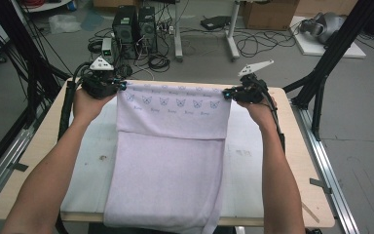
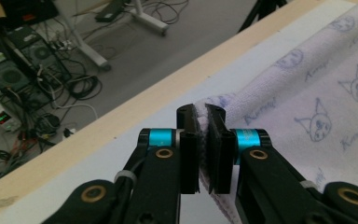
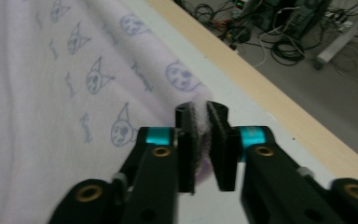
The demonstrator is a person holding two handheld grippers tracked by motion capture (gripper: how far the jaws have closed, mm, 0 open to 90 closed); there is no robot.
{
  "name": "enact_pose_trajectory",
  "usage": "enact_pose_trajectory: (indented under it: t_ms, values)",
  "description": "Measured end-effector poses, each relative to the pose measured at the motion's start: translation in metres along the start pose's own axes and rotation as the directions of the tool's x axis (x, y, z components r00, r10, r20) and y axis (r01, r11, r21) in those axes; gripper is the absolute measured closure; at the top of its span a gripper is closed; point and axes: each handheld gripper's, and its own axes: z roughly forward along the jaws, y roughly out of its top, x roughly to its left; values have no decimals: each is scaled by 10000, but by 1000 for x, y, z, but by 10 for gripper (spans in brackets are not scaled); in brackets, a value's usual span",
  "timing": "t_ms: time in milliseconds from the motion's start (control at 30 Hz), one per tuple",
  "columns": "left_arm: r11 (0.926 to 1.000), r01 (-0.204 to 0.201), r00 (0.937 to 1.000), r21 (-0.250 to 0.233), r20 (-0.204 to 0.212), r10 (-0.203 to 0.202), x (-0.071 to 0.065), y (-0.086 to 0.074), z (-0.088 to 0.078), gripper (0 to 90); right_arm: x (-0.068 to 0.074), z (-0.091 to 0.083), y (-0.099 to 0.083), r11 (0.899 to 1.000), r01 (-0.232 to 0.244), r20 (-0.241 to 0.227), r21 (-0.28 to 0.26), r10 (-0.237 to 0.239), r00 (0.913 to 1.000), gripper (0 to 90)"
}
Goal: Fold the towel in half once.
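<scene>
Both claws, left claw (image 1: 121, 87) and right claw (image 1: 226, 92), clamped on fluffy lilac towel (image 1: 168, 161) corners.

High view: we look forward and down from above person's side, whole table (image 1: 39, 146) in frame. Gripper views: we sit right behind jaws, close on towel (image 2: 317, 93) corners, facing far table edge, floor cables (image 3: 279, 46) beyond. All share towel's printed edge.

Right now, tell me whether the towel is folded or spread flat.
Folded. The towel has its printed end doubled back over the plain part, the edge lying across it, both far corners pinched in the left gripper and right gripper.
</scene>
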Motion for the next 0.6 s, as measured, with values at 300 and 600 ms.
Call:
enact_pose_trajectory:
  t_ms: [300, 600]
  values:
    - [9959, 495, 9961, 752, 698, -548, -1, -61, 7, 605, 16, 22, -46, 9964, -489, -311, 695, 511, 9982, 550]
    - [9972, 108, 9864, 739, 1625, -227, -34, -101, -5, 569, 70, 4, -94, 9991, -274, -1227, 314, 310, 9920, 550]
